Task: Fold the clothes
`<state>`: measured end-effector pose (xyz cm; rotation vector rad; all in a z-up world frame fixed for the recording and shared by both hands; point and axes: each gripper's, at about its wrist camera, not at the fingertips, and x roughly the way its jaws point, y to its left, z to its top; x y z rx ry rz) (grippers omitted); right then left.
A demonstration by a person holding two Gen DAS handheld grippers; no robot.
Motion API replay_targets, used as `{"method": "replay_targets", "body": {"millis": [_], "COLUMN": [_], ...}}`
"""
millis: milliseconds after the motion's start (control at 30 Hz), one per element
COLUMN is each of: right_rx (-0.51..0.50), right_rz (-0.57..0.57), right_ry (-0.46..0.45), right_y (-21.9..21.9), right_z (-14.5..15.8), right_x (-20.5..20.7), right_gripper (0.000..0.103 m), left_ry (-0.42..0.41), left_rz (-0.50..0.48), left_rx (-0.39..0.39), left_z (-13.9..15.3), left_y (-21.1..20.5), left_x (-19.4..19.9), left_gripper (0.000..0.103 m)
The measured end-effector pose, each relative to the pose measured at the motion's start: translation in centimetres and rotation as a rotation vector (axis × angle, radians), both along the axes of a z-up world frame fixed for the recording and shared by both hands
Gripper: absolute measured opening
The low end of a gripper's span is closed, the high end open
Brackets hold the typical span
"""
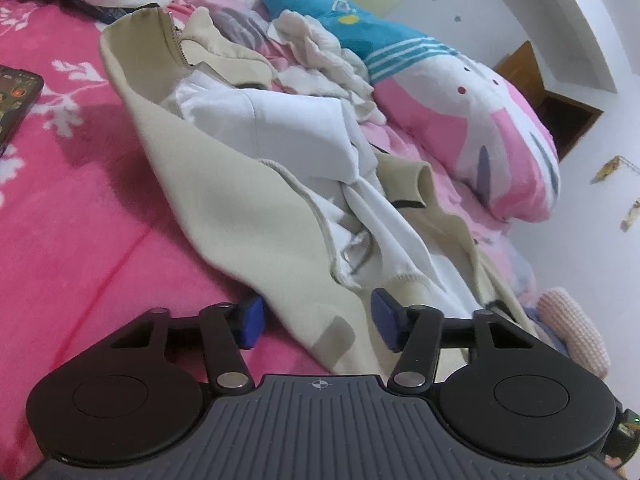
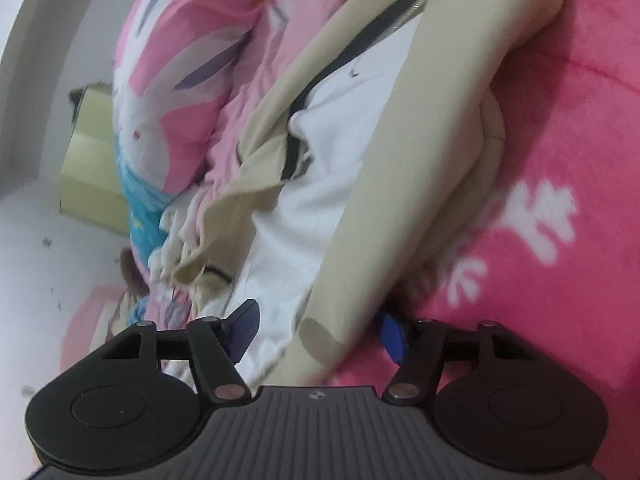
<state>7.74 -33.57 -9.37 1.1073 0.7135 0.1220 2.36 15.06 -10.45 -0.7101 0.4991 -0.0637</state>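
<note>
On the left of the left wrist view, a dark phone-like slab (image 1: 18, 98) lies on the bright pink fleece blanket with white sprigs (image 1: 68, 184). Next comes the cream zip-up jacket with white lining (image 1: 224, 184), crumpled across the blanket, its hem running between the blue pads of the left gripper (image 1: 316, 320), whose jaws stand apart with cloth between them, not pinched. Behind it sits a rumpled white fluffy garment (image 1: 320, 56), then a pink, white and teal cartoon quilt (image 1: 480, 120) crowding the jacket's far side. In the right wrist view, the right gripper (image 2: 320, 332) also gapes wide, straddling the jacket's sleeve.
</note>
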Motion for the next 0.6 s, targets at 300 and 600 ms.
{"method": "replay_targets", "body": {"millis": [300,600], "right_rx": [0.0,0.037], "right_rz": [-0.025,0.014], "right_ry": [0.006,-0.036], "right_y": [0.1,-1.3], "right_z": [-0.2,0.7], "right_x": [1.5,-1.8], "right_gripper": [0.054,0.008], "left_ry": [0.018,-0.028], "left_rz": [0.085,0.125], "left_rx": [0.077,0.128], "left_z": [0.0,2.5], "left_y": [-0.7,-0.6], "left_x": [1.5,-1.9], "left_gripper": [0.011,0.001]}}
